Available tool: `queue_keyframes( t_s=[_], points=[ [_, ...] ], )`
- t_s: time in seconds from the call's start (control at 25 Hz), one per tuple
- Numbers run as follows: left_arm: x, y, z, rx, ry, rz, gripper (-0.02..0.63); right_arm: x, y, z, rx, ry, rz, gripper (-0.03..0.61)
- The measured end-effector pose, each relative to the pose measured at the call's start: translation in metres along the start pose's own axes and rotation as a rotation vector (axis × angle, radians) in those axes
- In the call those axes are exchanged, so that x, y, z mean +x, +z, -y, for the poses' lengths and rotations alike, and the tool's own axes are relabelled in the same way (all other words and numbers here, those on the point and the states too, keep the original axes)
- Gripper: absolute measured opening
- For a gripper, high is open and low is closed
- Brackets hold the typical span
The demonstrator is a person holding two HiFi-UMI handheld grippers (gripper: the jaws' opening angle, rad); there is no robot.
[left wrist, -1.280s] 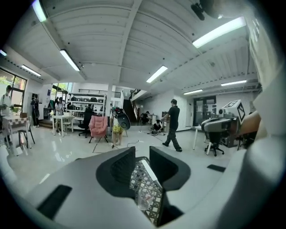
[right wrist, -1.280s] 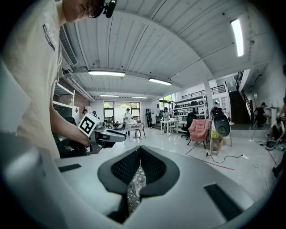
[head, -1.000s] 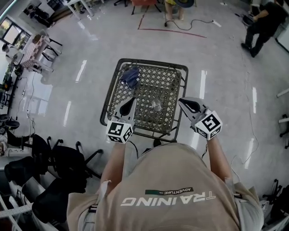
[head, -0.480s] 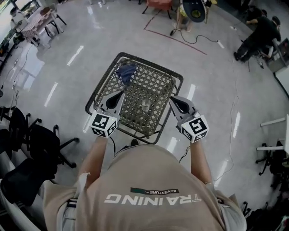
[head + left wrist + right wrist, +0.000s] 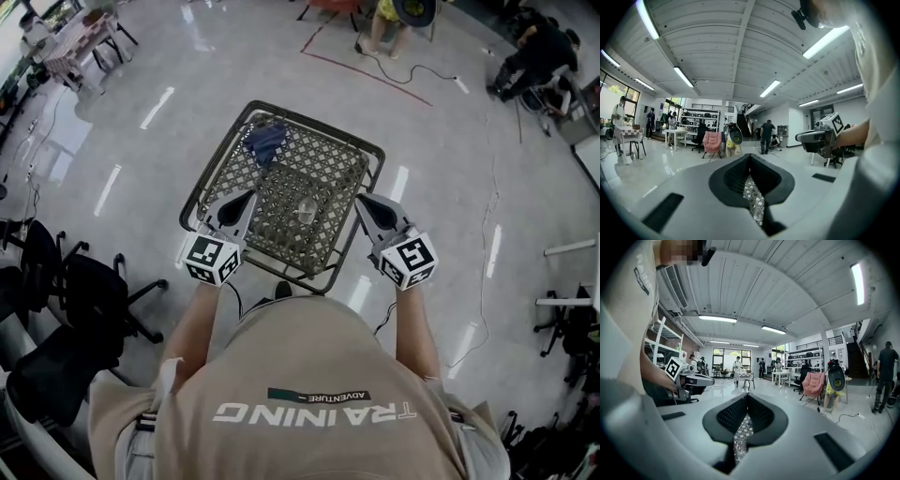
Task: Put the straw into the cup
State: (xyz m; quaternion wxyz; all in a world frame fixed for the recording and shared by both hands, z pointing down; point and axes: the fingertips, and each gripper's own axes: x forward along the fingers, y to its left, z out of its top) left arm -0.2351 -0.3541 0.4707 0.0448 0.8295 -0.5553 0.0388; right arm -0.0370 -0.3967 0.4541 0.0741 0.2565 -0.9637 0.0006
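Head view: my left gripper (image 5: pixel 247 198) and right gripper (image 5: pixel 362 200) are clenched, empty; I see no straw, and a blind reach could topple the clear cup (image 5: pixel 307 210).

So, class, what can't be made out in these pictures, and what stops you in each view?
- Straw: none can be made out in the head view; it may be too thin to show against the lattice table.
- Cup: head view, small and clear; contents unreadable.
- Blue cloth: hides whatever lies beneath it.
- Gripper views: the left tool and right tool block the table with their own bodies.
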Motion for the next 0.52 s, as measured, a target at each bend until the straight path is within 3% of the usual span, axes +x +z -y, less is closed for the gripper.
queue_keyframes(
  t_s=[0.24,0.52],
  points=[
    [-0.001,-0.026,-0.004,-0.013,-0.016,-0.061,0.017,-0.002,-0.011,-0.002,0.019,-0.02,-0.004,0.017],
    [0.002,-0.032,-0.01,0.0,-0.032,-0.072,0.017,-0.001,-0.02,-0.007,0.024,-0.031,-0.014,0.017]
  ],
)
